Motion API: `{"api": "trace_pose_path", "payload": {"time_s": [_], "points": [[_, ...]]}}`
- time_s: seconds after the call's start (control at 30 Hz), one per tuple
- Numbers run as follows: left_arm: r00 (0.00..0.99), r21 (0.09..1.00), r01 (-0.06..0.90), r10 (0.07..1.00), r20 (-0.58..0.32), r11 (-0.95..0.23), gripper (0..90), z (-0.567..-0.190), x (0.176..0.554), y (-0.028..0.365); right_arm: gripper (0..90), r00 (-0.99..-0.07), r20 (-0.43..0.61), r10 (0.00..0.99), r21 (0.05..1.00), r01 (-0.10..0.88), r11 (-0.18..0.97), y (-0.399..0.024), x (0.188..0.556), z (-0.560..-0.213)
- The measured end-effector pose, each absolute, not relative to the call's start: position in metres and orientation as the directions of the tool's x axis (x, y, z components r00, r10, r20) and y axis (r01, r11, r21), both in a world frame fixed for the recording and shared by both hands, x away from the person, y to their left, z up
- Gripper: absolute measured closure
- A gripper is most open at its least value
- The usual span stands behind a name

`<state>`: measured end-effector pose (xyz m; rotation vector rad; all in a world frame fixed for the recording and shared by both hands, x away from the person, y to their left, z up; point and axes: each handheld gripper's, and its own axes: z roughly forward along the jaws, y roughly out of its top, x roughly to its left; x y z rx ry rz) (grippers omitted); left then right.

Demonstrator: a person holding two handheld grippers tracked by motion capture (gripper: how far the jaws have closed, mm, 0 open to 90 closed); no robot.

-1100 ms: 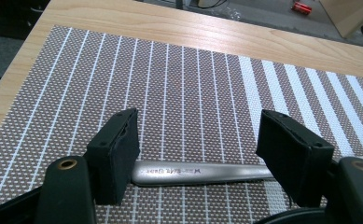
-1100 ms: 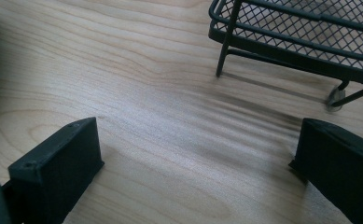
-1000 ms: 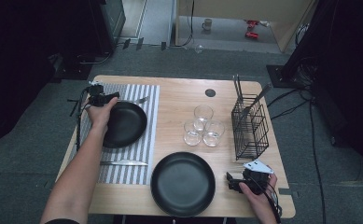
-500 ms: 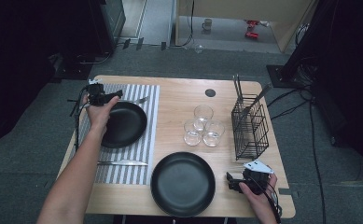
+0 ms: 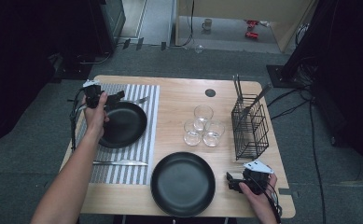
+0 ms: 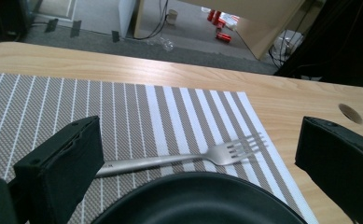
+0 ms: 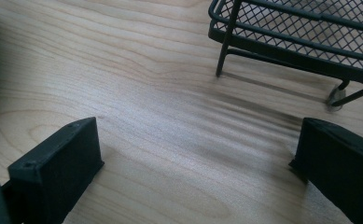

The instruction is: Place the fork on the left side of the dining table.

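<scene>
Beyond the black plate [image 6: 193, 200] on the striped placemat [image 6: 67, 102] lies the fork [image 6: 202, 156], long axis crosswise to the left gripper [image 6: 193, 154], whose jaws, just opened wide, hold nothing; the right gripper [image 5: 235, 182], also open, rests far off.

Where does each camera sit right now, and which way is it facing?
High view: above the person's side, looking forward and down on the table; both forearms show, left gripper, right gripper.
Left gripper view: low over the placemat, past its open jaws to the fork.
Right gripper view: low, toward the wire rack.
Shared: fork.
</scene>
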<state>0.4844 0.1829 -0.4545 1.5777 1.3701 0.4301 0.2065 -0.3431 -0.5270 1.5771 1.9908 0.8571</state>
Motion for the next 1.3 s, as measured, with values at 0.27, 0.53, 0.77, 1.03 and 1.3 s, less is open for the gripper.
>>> {"api": "trace_pose_path", "payload": {"time_s": [0.27,0.53,0.77,1.03,1.3], "points": [[0.352,0.837,0.542,0.884,-0.307,0.074,1.1,-0.448,0.463,0.181,0.0,-0.239,0.026,0.971,0.712,0.686,0.150,-0.343,0.207,-0.527],[0.380,0.840,0.539,0.869,-0.316,0.070,1.1,-0.444,0.442,0.181,0.0,-0.240,0.026,0.971,0.712,0.686,0.150,-0.343,0.207,-0.527],[0.423,0.858,0.513,0.868,-0.259,0.006,1.1,-0.436,0.422,0.174,0.0,-0.240,0.025,0.970,0.712,0.686,0.151,-0.343,0.207,-0.527],[0.444,0.861,0.508,0.858,-0.257,-0.005,1.1,-0.436,0.400,0.173,0.0,-0.240,0.025,0.970,0.712,0.686,0.151,-0.343,0.207,-0.527],[0.450,0.860,0.510,0.854,-0.262,-0.005,1.2,-0.440,0.387,0.175,0.0,-0.233,0.025,0.972,0.710,0.689,0.146,-0.343,0.207,-0.527]]}}
